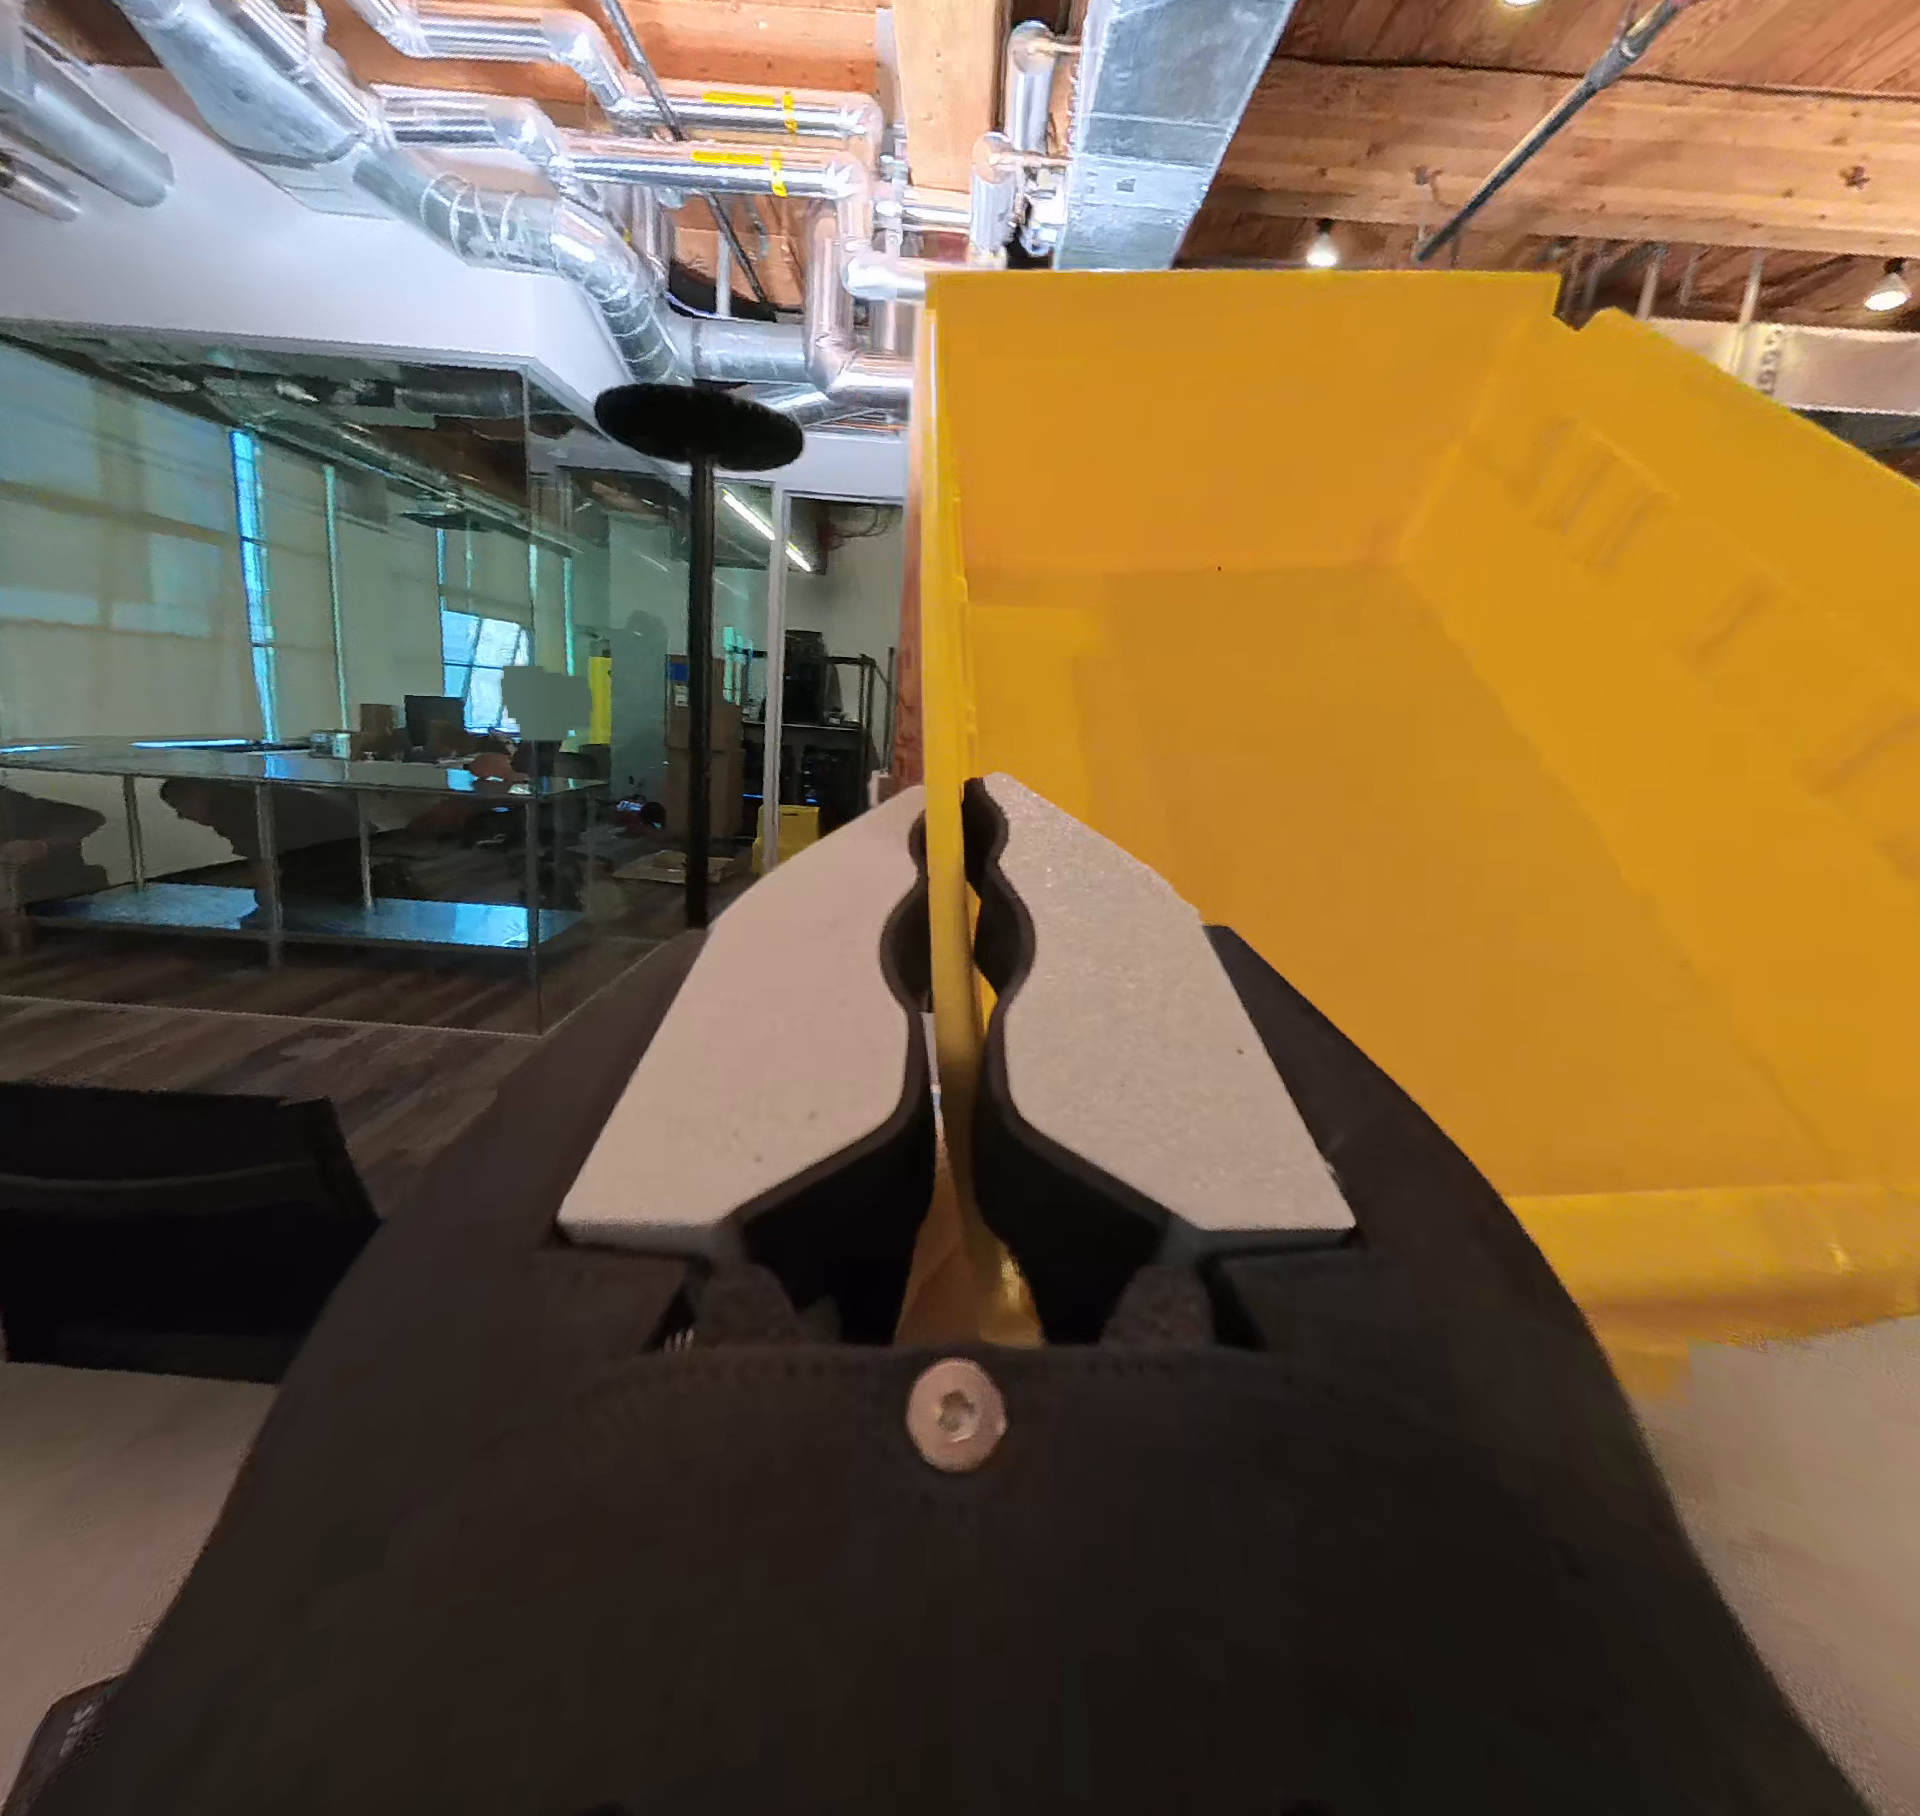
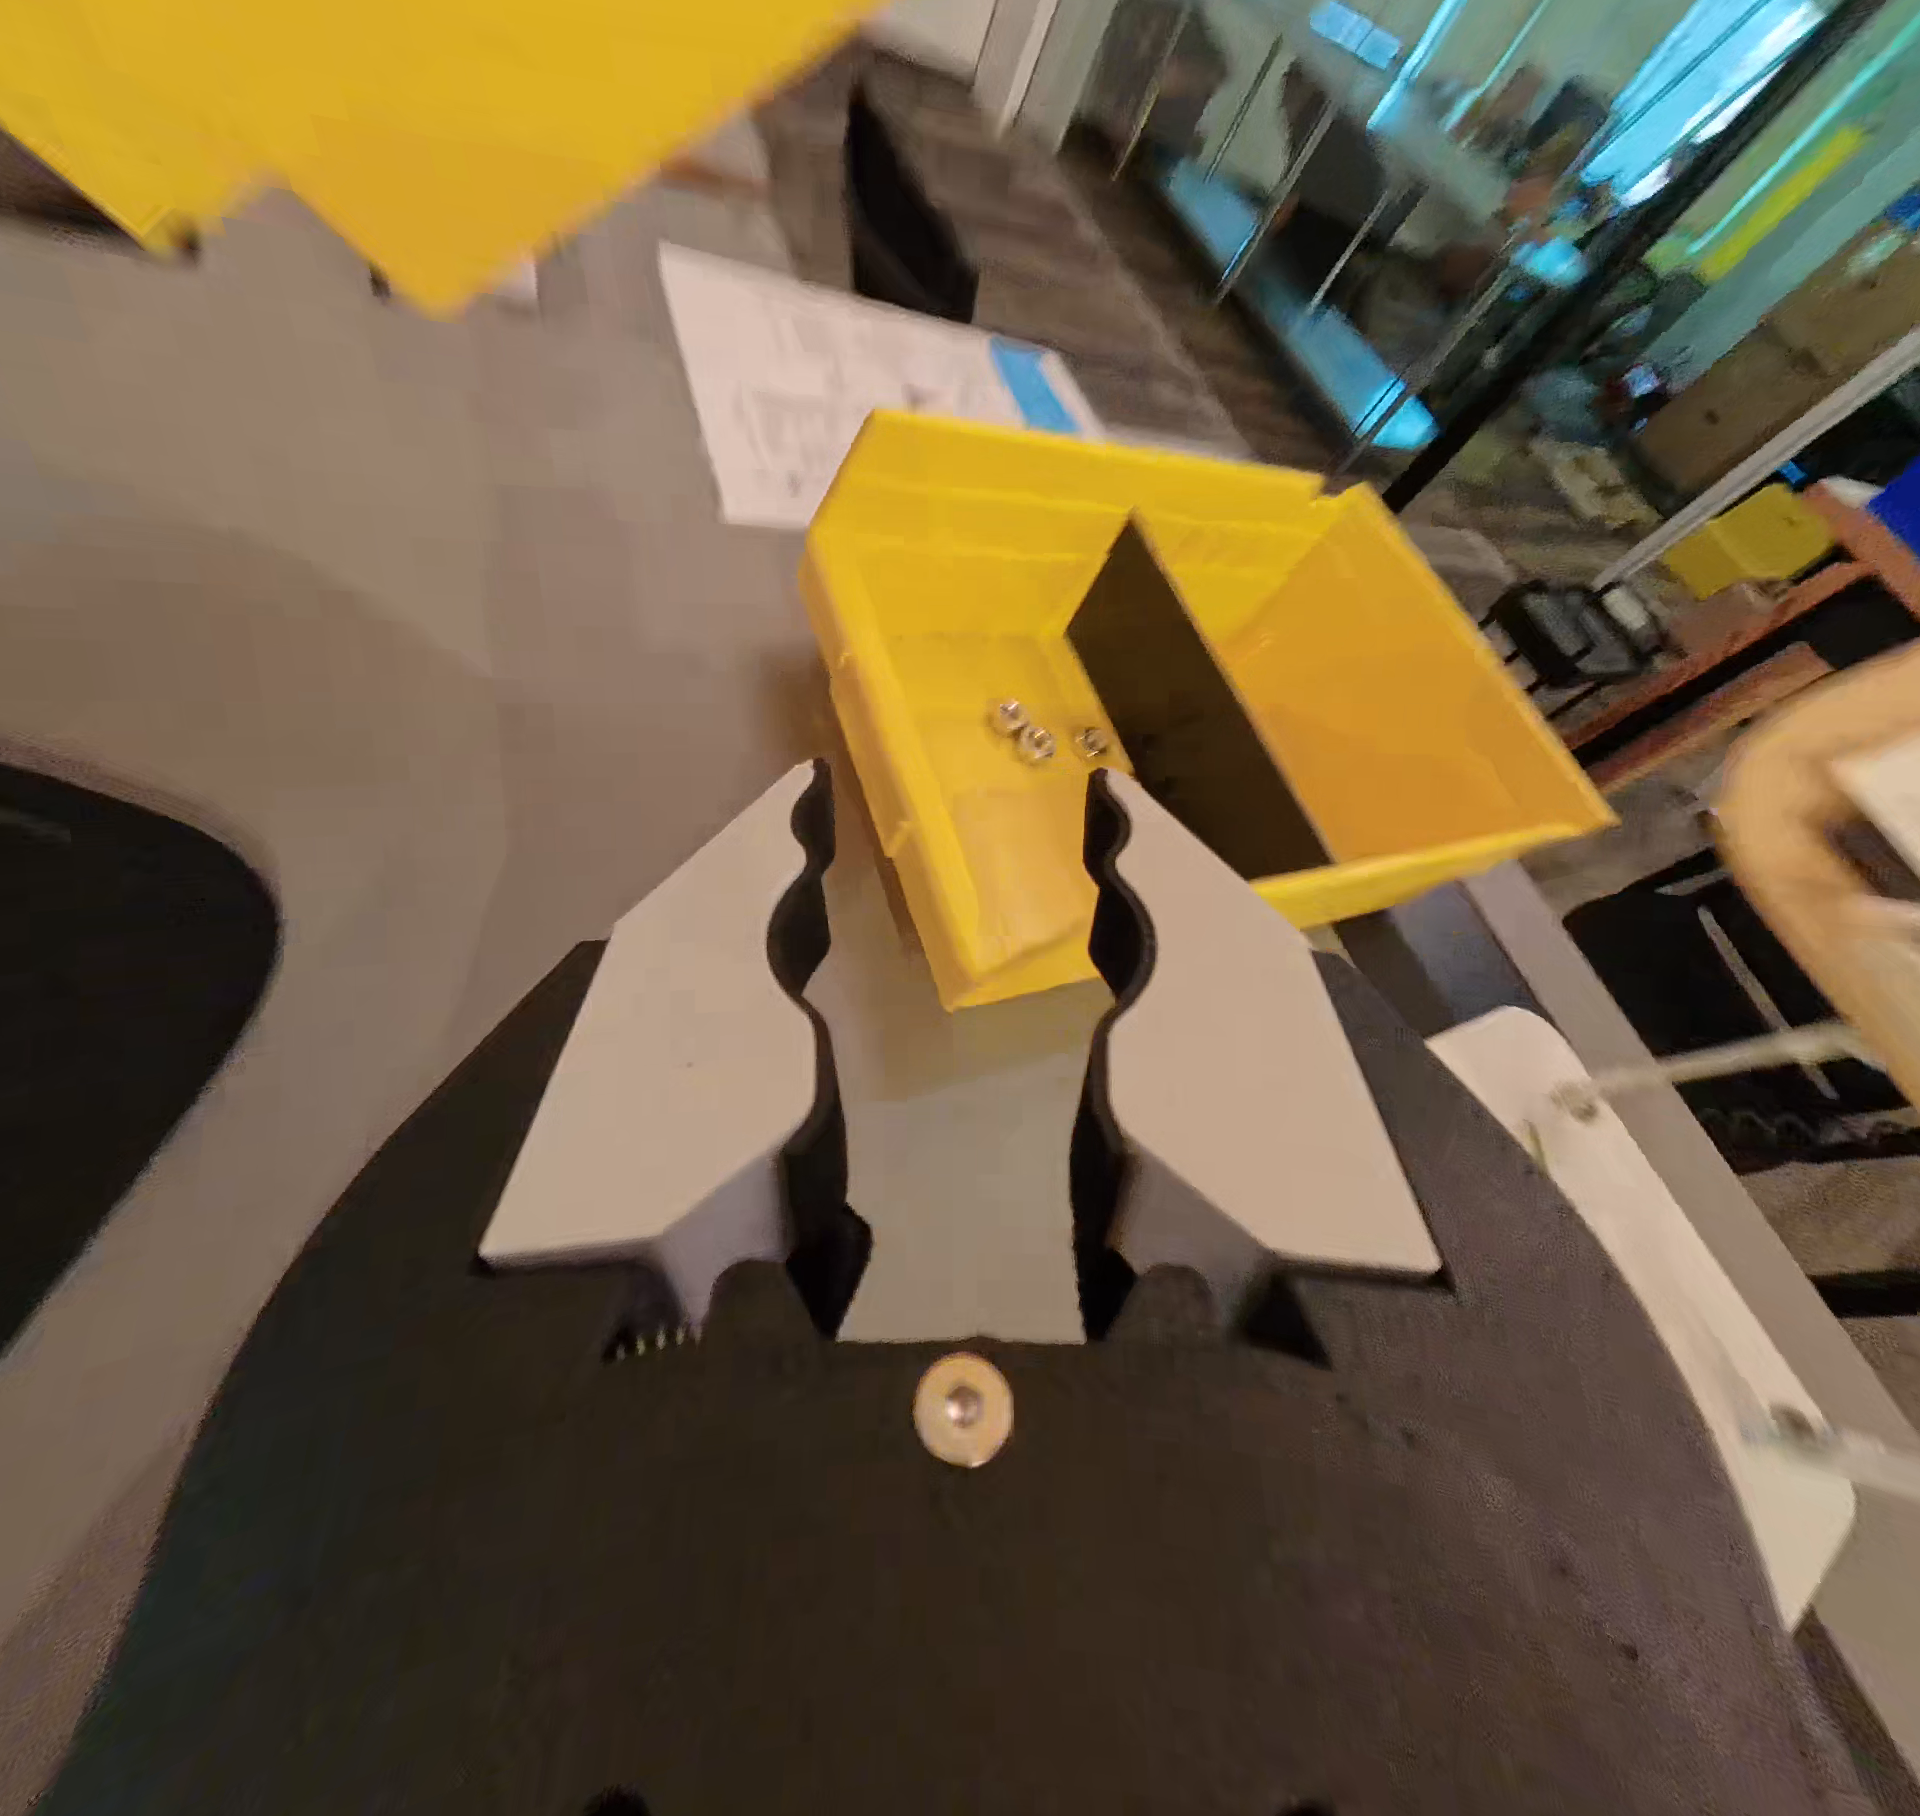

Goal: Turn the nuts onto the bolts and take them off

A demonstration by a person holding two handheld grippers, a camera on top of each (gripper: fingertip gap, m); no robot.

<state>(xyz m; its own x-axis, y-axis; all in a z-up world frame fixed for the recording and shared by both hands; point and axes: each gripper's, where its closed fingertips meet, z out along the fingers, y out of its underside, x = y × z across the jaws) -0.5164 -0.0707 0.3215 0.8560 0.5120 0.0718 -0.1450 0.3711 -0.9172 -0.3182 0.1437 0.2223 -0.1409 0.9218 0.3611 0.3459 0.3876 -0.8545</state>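
Observation:
In the left wrist view, my left gripper (image 1: 951,800) is shut on the thin side wall of a yellow bin (image 1: 1351,779), which it holds tilted up off the table; the inside that shows looks empty. In the right wrist view, my right gripper (image 2: 958,779) is open and empty, hovering just in front of a second yellow bin (image 2: 1403,717) on the table. That bin has a black divider (image 2: 1174,665). Three small silver nuts (image 2: 1034,743) lie in its left compartment, just beyond my fingertips. The held bin shows blurred at the upper left (image 2: 416,52). No bolts are in view.
The grey table (image 2: 364,571) carries a white printed sheet (image 2: 831,364) behind the bin and a white bracket (image 2: 1662,1299) at its right edge. A dark oval patch (image 2: 104,987) lies at the left. A black pole with a disc top (image 1: 701,623) and a dark chair (image 1: 156,1226) stand beyond the table.

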